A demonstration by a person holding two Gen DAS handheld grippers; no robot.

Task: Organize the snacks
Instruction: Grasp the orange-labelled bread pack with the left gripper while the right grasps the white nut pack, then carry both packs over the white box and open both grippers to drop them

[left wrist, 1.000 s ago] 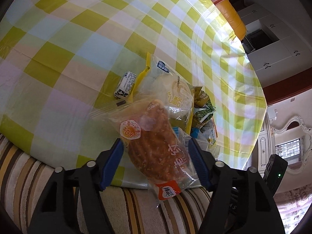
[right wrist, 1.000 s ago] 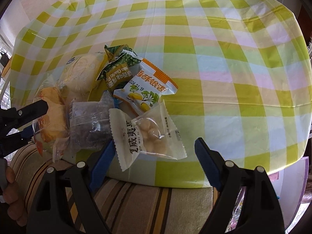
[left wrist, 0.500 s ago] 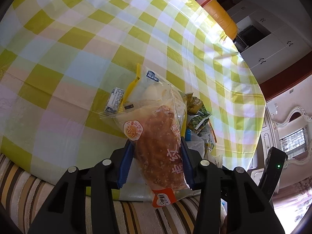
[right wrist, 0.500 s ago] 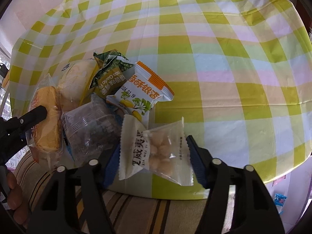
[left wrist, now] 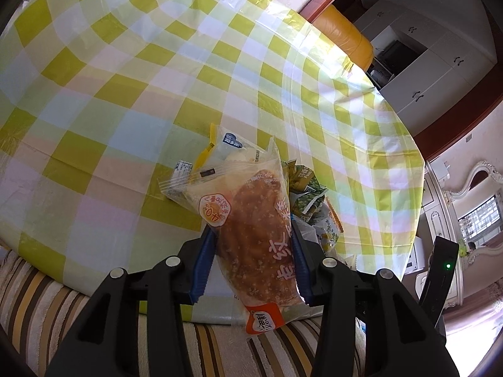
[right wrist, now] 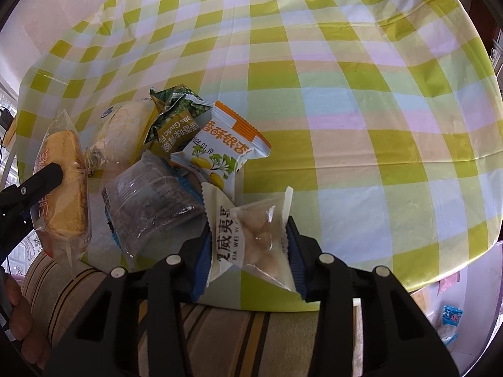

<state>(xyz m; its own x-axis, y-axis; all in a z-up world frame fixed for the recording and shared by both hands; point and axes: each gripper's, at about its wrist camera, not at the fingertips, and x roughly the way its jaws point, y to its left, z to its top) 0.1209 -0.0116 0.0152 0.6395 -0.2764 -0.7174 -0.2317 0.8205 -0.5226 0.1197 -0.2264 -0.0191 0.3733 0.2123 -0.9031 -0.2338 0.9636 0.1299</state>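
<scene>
My left gripper [left wrist: 251, 251] is shut on a clear-wrapped brown bread packet [left wrist: 254, 229], held tilted above the table's near edge; the packet also shows in the right wrist view [right wrist: 63, 188]. My right gripper [right wrist: 248, 248] is shut on a white packet of macadamia nuts [right wrist: 251, 235]. A pile of snacks lies on the checked tablecloth [right wrist: 345, 94]: a pale bun in yellow wrap [right wrist: 122, 132], green pea packets [right wrist: 176, 113], an orange-and-white ginkgo packet [right wrist: 220, 150], a clear packet of dark cake [right wrist: 151, 201].
A small white packet [left wrist: 184, 168] lies left of the bun. A striped cushion [left wrist: 41, 308] runs along the table's near edge. An orange chair [left wrist: 345, 37] and white cabinets stand beyond the far edge. A blue packet [right wrist: 451, 314] lies on the floor at right.
Both grippers have closed: the left on the bread packet, the right on the nut packet. Both packets now sit lifted and tilted between the pads.
</scene>
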